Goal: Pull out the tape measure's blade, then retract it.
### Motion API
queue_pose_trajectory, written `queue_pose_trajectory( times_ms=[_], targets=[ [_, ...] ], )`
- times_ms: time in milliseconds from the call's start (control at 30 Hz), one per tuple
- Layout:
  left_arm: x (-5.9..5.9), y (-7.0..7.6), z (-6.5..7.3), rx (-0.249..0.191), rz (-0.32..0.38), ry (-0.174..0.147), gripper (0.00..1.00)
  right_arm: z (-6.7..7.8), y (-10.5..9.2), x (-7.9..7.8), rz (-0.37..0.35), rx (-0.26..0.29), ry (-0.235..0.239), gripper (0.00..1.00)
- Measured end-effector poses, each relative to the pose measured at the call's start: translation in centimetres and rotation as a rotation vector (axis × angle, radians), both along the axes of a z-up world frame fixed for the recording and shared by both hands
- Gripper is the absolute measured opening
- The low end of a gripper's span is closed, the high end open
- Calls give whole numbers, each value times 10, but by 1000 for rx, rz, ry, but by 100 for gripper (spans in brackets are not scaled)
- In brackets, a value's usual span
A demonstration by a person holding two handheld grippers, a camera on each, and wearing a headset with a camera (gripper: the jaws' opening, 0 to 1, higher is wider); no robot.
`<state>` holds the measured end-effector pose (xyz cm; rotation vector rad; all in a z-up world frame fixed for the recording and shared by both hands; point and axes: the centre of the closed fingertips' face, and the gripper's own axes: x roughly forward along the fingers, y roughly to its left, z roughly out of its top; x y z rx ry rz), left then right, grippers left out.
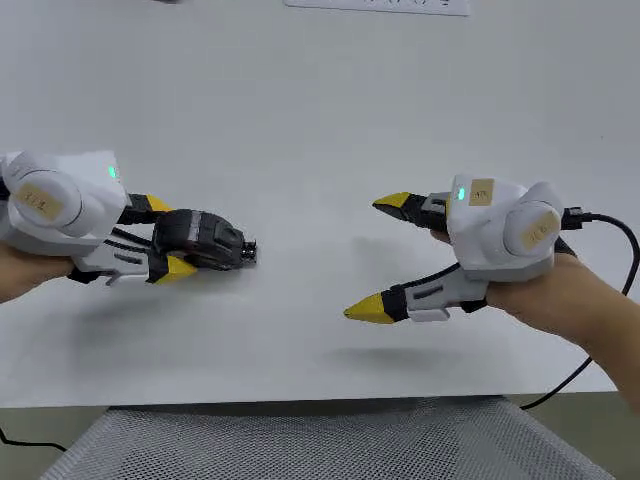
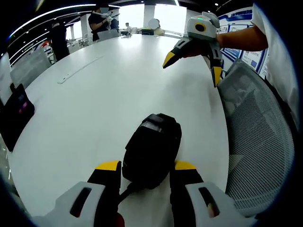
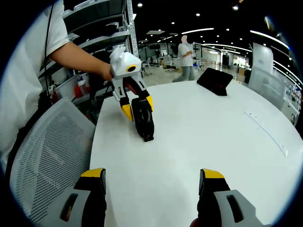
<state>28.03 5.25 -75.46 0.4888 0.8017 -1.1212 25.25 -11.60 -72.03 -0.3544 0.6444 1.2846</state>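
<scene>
Tape measure (image 1: 200,240) — one, black-cased, down on the white table (image 1: 300,100), left of centre and towards the near edge. Its blade hook sits at the case mouth, facing right.

Grippers — two, white bodies, black fingers tipped in yellow.
Left gripper (image 1: 170,236): at the left, its two fingers pinch the case, one on the far side and one on the near side, yellow tips against the black shell. In the left gripper view the case fills the gap between them.
Right gripper (image 1: 380,256): at the right, well apart from the case, fingers spread wide over bare table, tips pointing left.

Hands — two: left hand (image 1: 20,272) behind the left gripper, right hand (image 1: 560,290) behind the right.
Cable (image 1: 625,250) — one, black, running from the right gripper down past the near table edge.
Chair (image 1: 300,440) — one, grey mesh, at the near edge.
Tablet (image 3: 215,80) — one, dark, on the table farther left, past the left gripper.
</scene>
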Motion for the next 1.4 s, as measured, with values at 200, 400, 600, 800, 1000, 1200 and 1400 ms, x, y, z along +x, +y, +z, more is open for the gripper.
queue_pose_trajectory(
  times_ms=[200, 400, 600, 800, 1000, 1200, 1400],
  targets=[
    [0, -1, -2, 6, -13, 3, 33, -1, 1, 0, -1, 4, 4, 79],
    [0, -1, -3, 15, -23, 6, 33, -2, 2, 0, -1, 7, 5, 79],
    [1, 0, -4, 29, -25, -17, 32, -4, 5, 1, -5, 22, 13, 77],
    [2, 0, -4, 26, -8, -28, 31, -8, 11, 7, 12, 23, 7, 75],
    [3, 0, -4, 31, -16, -37, 30, -10, 24, 16, 38, 39, 1, 73],
    [4, 1, -4, 43, -39, -51, 29, -14, 37, 20, 66, 45, -1, 67],
    [6, 1, -6, 49, -50, -44, 28, -20, 49, 24, 91, 53, 6, 63]
  ],
)
